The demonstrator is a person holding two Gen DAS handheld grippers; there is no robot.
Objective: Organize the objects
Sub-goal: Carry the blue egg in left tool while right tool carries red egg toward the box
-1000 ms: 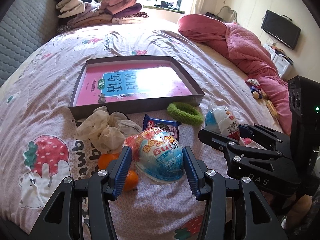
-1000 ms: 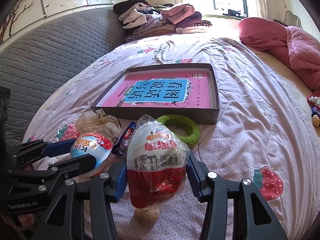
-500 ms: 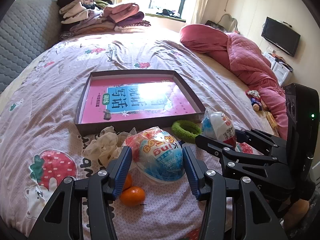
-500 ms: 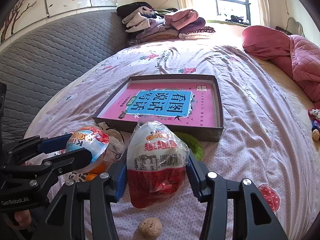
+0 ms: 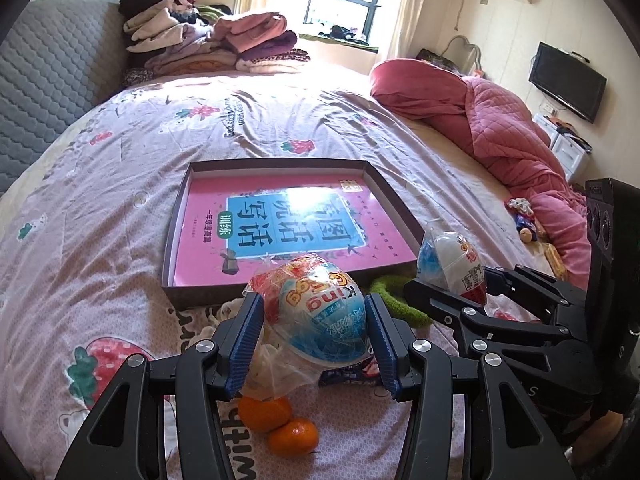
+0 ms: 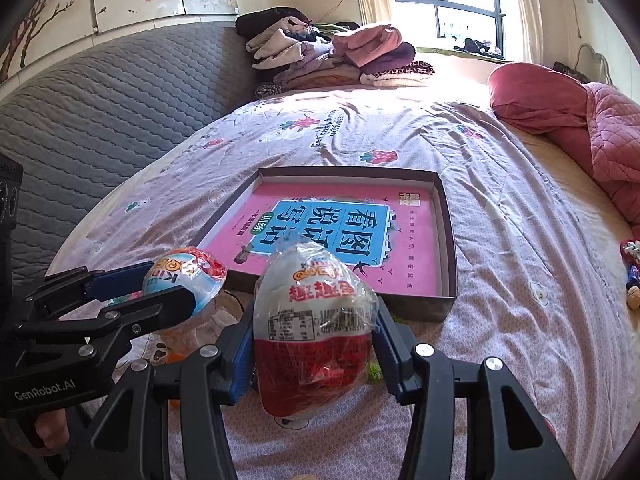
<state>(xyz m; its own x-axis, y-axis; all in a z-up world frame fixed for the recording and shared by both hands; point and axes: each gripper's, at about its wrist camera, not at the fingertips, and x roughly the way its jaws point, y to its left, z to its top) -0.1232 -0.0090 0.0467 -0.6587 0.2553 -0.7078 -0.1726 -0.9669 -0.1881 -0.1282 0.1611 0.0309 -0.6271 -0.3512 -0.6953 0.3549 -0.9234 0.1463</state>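
Now I'm clamping the left gripper (image 5: 316, 334) on the blue egg (image 5: 324, 316), the right gripper (image 6: 314, 350) squeezing the red egg (image 6: 314, 332), near the box (image 5: 200, 294).

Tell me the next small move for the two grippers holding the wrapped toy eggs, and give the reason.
Probably carry both forward over the shallow dark cardboard tray. The left gripper is shut on the blue plastic-wrapped toy egg, the right gripper on the red-and-white plastic-wrapped toy egg. Both eggs hang short of the tray's near wall, and the tray holds only a pink book.
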